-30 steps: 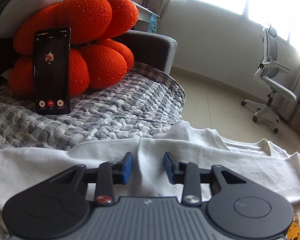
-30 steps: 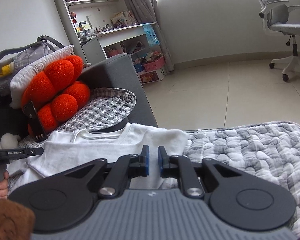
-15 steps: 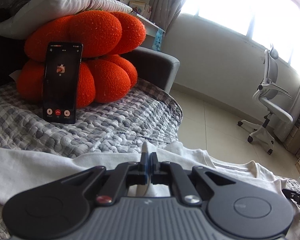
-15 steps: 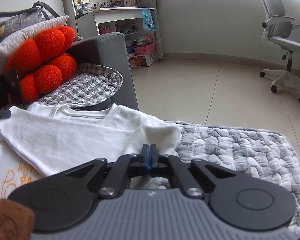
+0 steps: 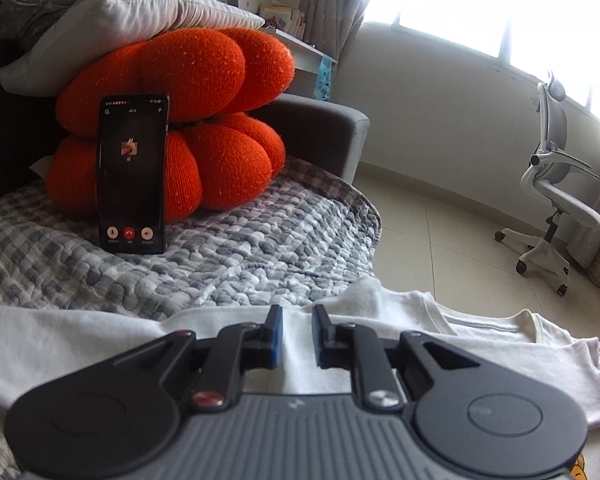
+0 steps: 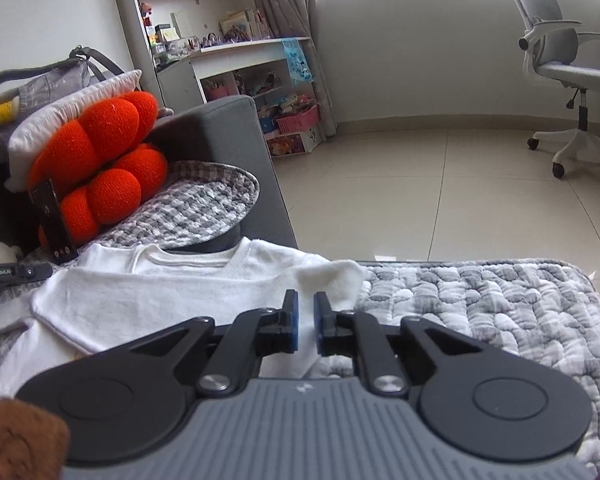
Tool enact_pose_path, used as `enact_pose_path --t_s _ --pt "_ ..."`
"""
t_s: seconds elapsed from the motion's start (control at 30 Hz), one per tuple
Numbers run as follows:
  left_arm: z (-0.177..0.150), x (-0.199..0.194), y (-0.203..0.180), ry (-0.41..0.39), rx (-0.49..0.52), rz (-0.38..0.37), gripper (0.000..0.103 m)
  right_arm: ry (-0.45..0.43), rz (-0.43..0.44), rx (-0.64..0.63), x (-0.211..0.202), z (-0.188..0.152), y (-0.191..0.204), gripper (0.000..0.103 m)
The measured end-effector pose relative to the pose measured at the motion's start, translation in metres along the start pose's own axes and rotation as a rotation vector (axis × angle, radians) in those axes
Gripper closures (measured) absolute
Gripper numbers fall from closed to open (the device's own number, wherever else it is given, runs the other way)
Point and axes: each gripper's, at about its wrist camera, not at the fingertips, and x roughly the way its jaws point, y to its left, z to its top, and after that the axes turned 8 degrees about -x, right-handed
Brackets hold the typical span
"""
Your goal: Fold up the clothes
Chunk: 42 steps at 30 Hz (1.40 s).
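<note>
White shirt (image 5: 380, 320) lies flat on the grey quilt (image 5: 220, 264) under both tongs, long axis crosswise, collar on the far side. Left gripper (image 5: 296, 328) and right gripper (image 6: 306, 320) have just been opening (cloth between the pads, unpinched).

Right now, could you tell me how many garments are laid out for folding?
1: a white T-shirt spread on the grey quilted blanket ahead of both grippers. Others may lie outside the views.

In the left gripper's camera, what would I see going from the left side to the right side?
Black phone standing on the grey checked quilt → orange pumpkin-shaped knitted cushion → dark grey sofa arm → white office chair by the window.
</note>
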Motion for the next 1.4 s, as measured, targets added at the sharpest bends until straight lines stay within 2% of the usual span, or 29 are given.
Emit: enact_pose_path --t_s 0.13,0.27,0.5,0.57,0.67,0.8,0.97,1.13,1.17,1.27,1.4 --pt "-0.004 0.001 -0.005 0.012 0.032 -0.019 0.077 0.017 0.009 -0.074 0.005 0.0 0.015 0.09" --pt "-0.011 0.01 -0.004 0.065 0.041 0.004 0.076 0.096 -0.053 -0.19 0.02 -0.006 0.027 0.094" --pt "-0.006 0.005 0.003 0.08 -0.008 0.001 0.071 0.074 0.01 -0.142 0.007 0.0 0.023 0.089" --pt "-0.002 0.004 0.005 0.094 -0.032 0.002 0.071 0.103 0.038 -0.158 0.009 -0.001 0.029 0.089" --pt "0.005 0.0 0.01 0.115 -0.066 0.006 0.07 0.133 0.016 -0.215 0.016 -0.007 0.038 0.089" --pt "0.016 -0.016 0.026 0.115 -0.11 0.036 0.057 0.066 0.056 -0.185 0.001 -0.001 0.036 0.087" --pt "0.025 -0.04 0.061 0.11 -0.179 0.115 0.046 0.047 0.079 -0.174 0.0 -0.001 0.038 0.087" --pt "0.029 -0.065 0.107 0.094 -0.261 0.219 0.041 0.044 0.081 -0.15 0.0 -0.002 0.035 0.086" --pt "0.03 -0.07 0.115 0.09 -0.275 0.243 0.041 0.042 0.083 -0.144 -0.001 -0.002 0.035 0.084" --pt "0.029 -0.084 0.14 0.08 -0.319 0.308 0.039 0.031 0.087 -0.135 -0.003 -0.001 0.034 0.065" --pt "0.024 -0.1 0.169 0.07 -0.386 0.378 0.038 0.018 0.103 -0.122 -0.006 -0.001 0.034 0.064"
